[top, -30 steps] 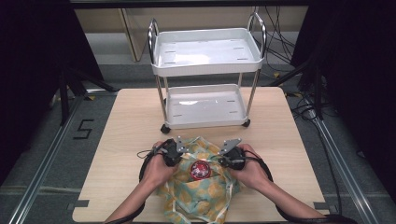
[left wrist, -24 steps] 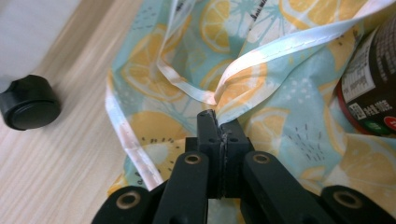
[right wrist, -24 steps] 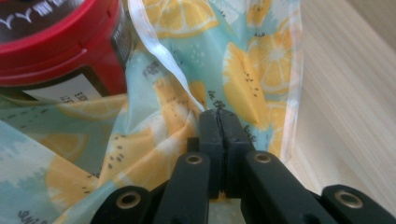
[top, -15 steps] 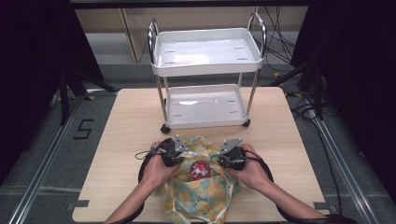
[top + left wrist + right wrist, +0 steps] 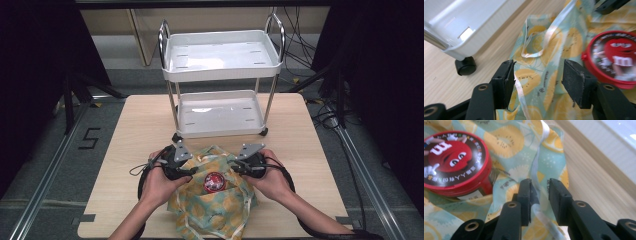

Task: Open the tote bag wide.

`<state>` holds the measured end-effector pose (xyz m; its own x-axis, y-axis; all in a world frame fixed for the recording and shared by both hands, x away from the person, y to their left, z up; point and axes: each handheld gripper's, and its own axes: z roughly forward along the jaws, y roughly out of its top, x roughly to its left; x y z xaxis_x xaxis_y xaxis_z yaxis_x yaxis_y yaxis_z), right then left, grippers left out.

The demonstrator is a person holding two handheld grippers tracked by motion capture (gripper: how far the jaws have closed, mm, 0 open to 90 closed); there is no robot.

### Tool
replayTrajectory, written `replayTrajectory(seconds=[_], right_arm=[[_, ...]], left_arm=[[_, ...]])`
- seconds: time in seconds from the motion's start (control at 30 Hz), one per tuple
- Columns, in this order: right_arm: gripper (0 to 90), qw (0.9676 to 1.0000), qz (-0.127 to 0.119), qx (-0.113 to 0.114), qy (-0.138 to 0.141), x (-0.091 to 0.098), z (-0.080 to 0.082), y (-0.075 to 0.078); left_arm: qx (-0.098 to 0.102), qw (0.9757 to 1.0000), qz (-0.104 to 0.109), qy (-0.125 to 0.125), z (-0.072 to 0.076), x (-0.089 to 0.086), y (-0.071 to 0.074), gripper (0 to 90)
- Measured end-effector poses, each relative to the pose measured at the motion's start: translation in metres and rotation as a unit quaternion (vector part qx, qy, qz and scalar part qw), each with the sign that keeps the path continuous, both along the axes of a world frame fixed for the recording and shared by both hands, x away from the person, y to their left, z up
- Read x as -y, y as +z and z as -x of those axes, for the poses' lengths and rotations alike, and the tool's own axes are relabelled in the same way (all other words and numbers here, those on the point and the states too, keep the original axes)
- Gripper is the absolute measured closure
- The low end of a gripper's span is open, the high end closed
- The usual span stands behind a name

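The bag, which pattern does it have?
Teal bag with yellow citrus slices; clearest in the left gripper view.

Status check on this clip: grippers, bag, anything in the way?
Left gripper open, jaws just opening, bag fabric between. Right gripper just opening around bag's ribbon edge. Red tin sits on bag. Cart close behind.

One wooden tabletop point(image 5: 135, 130) carries one white two-tier trolley point(image 5: 220, 60), one fruit-print fabric bag point(image 5: 212, 215) and one red-lidded M&M's tin point(image 5: 214, 182). Two hands come in, each holding one pair of tongs: left tongs point(image 5: 189, 172), right tongs point(image 5: 235, 169).
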<state>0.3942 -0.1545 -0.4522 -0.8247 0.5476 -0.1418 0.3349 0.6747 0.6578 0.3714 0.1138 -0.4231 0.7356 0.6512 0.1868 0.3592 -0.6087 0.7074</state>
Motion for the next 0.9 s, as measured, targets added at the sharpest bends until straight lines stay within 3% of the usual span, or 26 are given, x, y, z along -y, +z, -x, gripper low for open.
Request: replayTrajectory(seconds=[0.2,0.23,0.33,0.37,0.67,0.8,0.9], right_arm=[[69.1,0.9999,-0.010,0.012,0.000,0.001,-0.001,0.005],[68.5,0.9997,-0.010,0.021,0.002,0.001,-0.001,0.005],[65.9,0.9997,-0.016,0.017,-0.005,0.001,0.001,0.006],[65.0,0.9995,-0.020,0.023,-0.005,0.001,0.001,0.006],[61.6,0.9992,-0.029,0.029,-0.005,0.007,-0.001,0.016],[61.8,0.9985,-0.039,0.037,-0.004,0.009,-0.001,0.020],[66.0,0.9984,-0.045,0.035,0.000,0.009,0.002,0.024]], left_arm=[[0.010,0.9999,0.009,-0.008,0.013,-0.001,0.013,42.7],[0.007,0.9998,0.012,-0.011,0.015,0.000,0.013,44.1],[-0.010,0.9994,0.021,-0.024,0.020,0.004,0.011,48.6],[-0.013,0.9993,0.005,-0.035,0.022,0.003,0.012,51.2],[-0.034,0.9986,0.012,-0.039,0.033,0.006,0.004,76.5],[-0.049,0.9980,0.017,-0.035,0.039,0.008,-0.001,81.9],[-0.062,0.9960,0.028,-0.057,0.047,0.014,-0.004,83.1]])
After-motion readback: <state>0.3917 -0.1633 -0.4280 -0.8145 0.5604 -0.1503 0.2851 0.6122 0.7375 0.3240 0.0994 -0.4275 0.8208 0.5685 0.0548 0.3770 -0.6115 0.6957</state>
